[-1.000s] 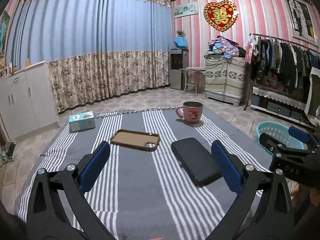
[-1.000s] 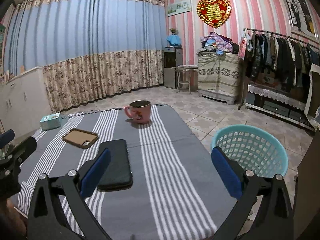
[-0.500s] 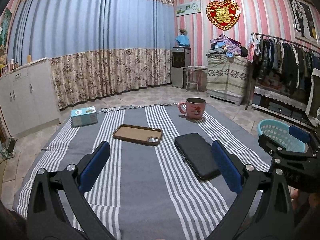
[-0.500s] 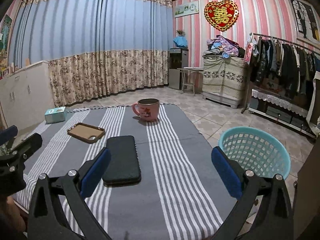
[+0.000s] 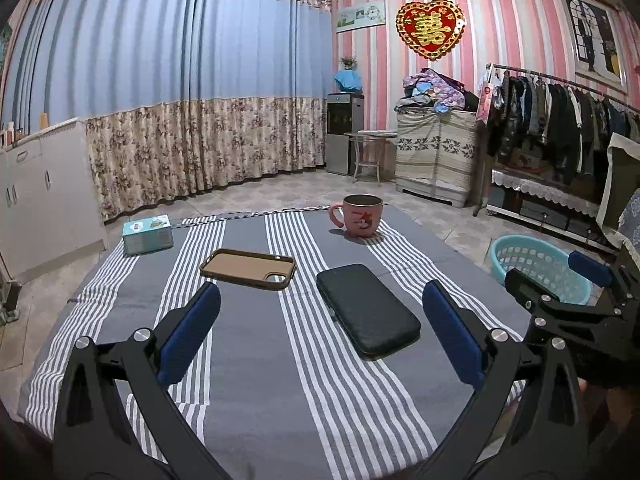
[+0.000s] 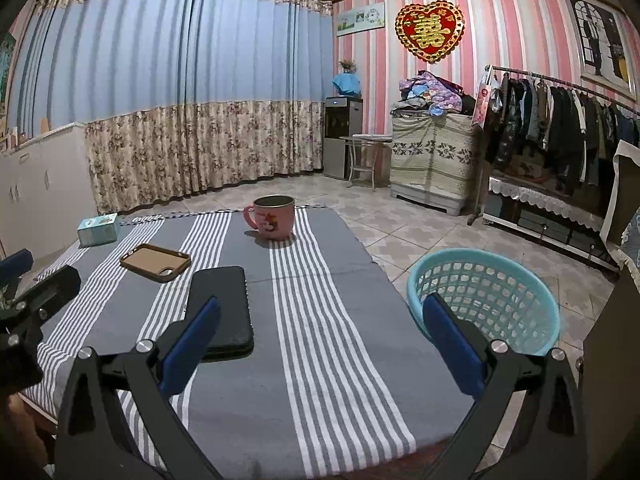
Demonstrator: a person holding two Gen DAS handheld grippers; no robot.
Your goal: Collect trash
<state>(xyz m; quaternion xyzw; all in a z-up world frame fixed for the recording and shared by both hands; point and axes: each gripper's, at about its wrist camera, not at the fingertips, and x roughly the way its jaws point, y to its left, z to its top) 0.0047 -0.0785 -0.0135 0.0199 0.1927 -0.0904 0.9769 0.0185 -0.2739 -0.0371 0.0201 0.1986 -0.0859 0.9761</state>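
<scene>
On the grey striped tablecloth lie a black wallet-like case, a brown phone case, a pink mug and a small teal box. A light blue mesh basket stands on the floor right of the table. My left gripper is open and empty above the near part of the cloth. My right gripper is open and empty near the table's right front; it also shows in the left wrist view. The same objects show in the right wrist view: black case, phone case, mug.
White cabinets stand at the left, curtains at the back. A clothes rack, a covered cabinet with piled clothes and a water dispenser stand at the right and back. Tiled floor surrounds the table.
Both grippers have drawn back and risen slightly; the table objects appear a bit farther away. Both stay open and empty.
</scene>
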